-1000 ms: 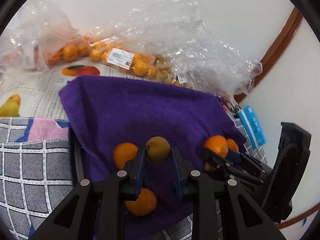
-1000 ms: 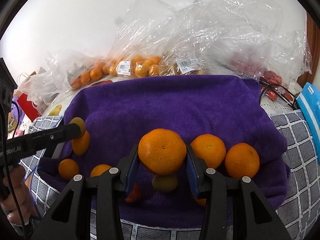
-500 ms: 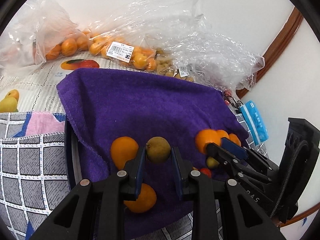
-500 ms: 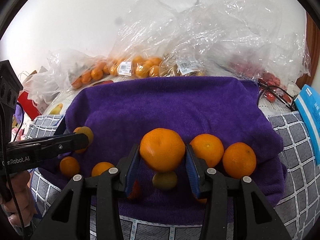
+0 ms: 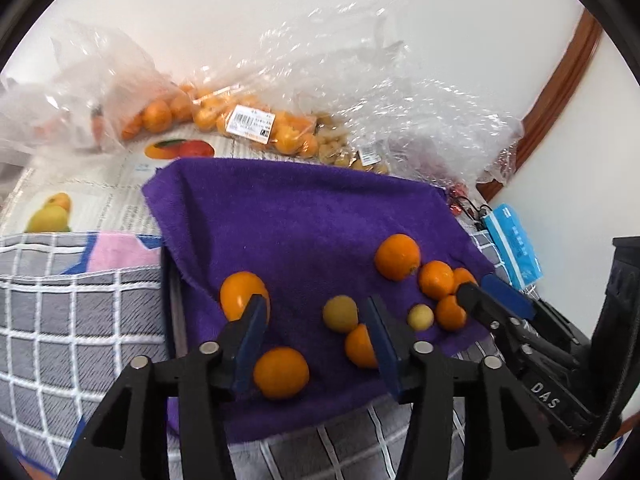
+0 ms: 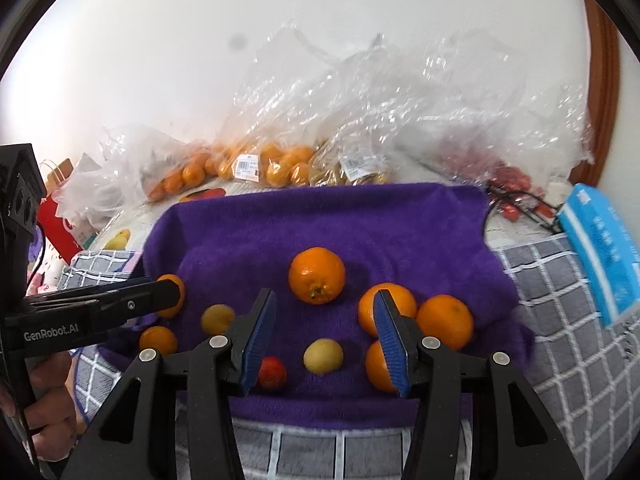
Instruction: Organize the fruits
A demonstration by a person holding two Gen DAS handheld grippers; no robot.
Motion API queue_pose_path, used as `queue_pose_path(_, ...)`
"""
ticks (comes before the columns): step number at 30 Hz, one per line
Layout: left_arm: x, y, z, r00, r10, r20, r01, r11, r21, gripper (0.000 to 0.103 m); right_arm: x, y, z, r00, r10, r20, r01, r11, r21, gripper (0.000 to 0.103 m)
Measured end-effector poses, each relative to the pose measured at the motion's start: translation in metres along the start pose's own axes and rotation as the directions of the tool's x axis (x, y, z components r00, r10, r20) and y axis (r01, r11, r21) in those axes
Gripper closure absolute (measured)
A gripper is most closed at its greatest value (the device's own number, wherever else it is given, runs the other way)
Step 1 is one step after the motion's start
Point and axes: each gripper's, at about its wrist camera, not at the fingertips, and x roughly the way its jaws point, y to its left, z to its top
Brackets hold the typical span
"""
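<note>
While both sets of jaws are opening, neither grips fruit. Left gripper (image 5: 316, 312) stands over a yellow-green fruit (image 5: 340, 313) lying loose on the purple towel (image 5: 304, 216). Right gripper (image 6: 325, 312) hangs before a large orange (image 6: 317, 275), pads clear of it. More oranges cluster right of it; bagged fruit (image 6: 280, 164) lies behind the towel.
</note>
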Motion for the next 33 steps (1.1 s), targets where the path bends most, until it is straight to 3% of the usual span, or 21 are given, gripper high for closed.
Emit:
queue_pose_path(8,-0.059,-0.022,-0.029,0.995,0.081,0.063,-0.082,0.996,0.026,0.043,-0.066,0.012,-0.01,0.998,-0.058,0.023,0.057,0.998,0.022,0.045)
queue_pose_path(15,-0.11,-0.041,-0.057,0.979,0.145,0.145,-0.154,0.987,0.049,0.027,-0.123,0.018,-0.028,0.996,-0.083,0.03,0.082,0.996,0.04,0.043)
queue_pose_path(18,-0.13,-0.051,-0.071,0.966,0.183,0.186,-0.198,0.978,0.068,0.022,-0.147,0.021,-0.038,0.993,-0.1,0.063,0.099,0.995,0.029,0.021)
queue_pose_path(22,-0.157,-0.064,-0.088,0.95,0.205,0.237,-0.229,0.971,0.074,0.016,-0.175,0.026,-0.05,0.988,-0.111,0.103,0.111,0.994,0.006,0.011)
queue_pose_path(25,-0.175,-0.073,-0.1,0.94,0.206,0.273,-0.235,0.969,0.077,0.013,-0.192,0.028,-0.058,0.987,-0.116,0.116,0.116,0.993,0.004,0.005)
queue_pose_path(33,-0.197,-0.086,-0.122,0.934,0.203,0.294,-0.232,0.971,0.066,0.012,-0.223,0.029,-0.076,0.983,-0.142,0.118,0.142,0.99,0.014,0.004)
